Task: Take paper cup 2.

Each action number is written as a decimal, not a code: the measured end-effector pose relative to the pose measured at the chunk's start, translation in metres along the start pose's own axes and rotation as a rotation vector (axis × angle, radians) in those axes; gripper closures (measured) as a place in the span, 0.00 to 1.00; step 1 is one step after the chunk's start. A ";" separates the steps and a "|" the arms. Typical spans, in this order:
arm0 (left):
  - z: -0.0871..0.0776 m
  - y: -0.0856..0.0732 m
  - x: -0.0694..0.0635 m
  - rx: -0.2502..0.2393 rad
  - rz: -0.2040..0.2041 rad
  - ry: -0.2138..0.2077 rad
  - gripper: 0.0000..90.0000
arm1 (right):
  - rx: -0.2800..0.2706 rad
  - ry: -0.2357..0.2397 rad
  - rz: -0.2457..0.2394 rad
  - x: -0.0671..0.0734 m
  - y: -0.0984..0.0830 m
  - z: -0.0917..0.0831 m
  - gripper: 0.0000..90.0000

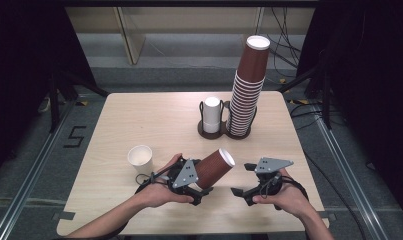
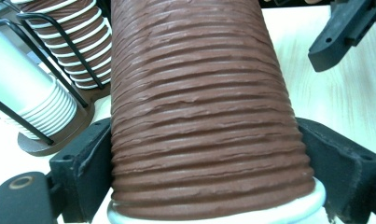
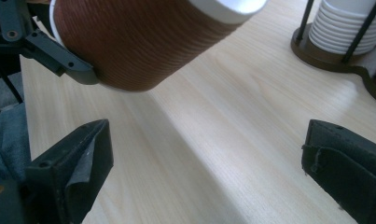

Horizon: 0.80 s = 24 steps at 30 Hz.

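A brown ribbed paper cup (image 1: 214,167) with a white rim lies tilted above the table's front, mouth up and to the right. My left gripper (image 1: 201,181) is shut on its lower part; in the left gripper view both jaws press the cup (image 2: 204,116) from either side. In the right gripper view the same cup (image 3: 143,42) hangs at the upper left, a little beyond my right gripper (image 3: 206,172). That right gripper (image 1: 242,179) stands open just right of the cup, with bare table between its jaws.
A single white cup (image 1: 140,159) stands upright left of my left hand. At the back, a dark wire holder (image 1: 224,134) carries a short white cup stack (image 1: 211,115) and a tall brown cup stack (image 1: 249,85). Black curtains flank the table.
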<state>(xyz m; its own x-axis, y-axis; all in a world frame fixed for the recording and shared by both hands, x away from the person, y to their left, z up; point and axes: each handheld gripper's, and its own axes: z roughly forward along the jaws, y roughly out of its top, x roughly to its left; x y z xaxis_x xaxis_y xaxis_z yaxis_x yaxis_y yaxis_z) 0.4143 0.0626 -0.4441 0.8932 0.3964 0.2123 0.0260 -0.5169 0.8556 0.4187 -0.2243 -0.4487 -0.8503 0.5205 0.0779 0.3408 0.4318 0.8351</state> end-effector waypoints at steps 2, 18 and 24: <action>-0.001 0.000 0.001 0.015 0.023 -0.015 0.12 | 0.021 0.010 -0.020 0.001 0.001 0.001 0.04; -0.007 0.004 0.001 0.123 0.142 -0.083 0.12 | 0.079 0.047 -0.179 0.007 0.010 0.002 0.05; -0.005 0.002 -0.001 0.150 0.175 -0.123 0.12 | 0.111 0.072 -0.226 0.008 0.015 0.006 0.07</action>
<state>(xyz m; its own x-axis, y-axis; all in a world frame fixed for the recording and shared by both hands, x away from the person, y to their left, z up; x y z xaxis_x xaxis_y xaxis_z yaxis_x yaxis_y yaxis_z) 0.4110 0.0647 -0.4402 0.9375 0.2010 0.2840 -0.0754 -0.6795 0.7298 0.4190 -0.2091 -0.4394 -0.9349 0.3496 -0.0615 0.1778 0.6111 0.7713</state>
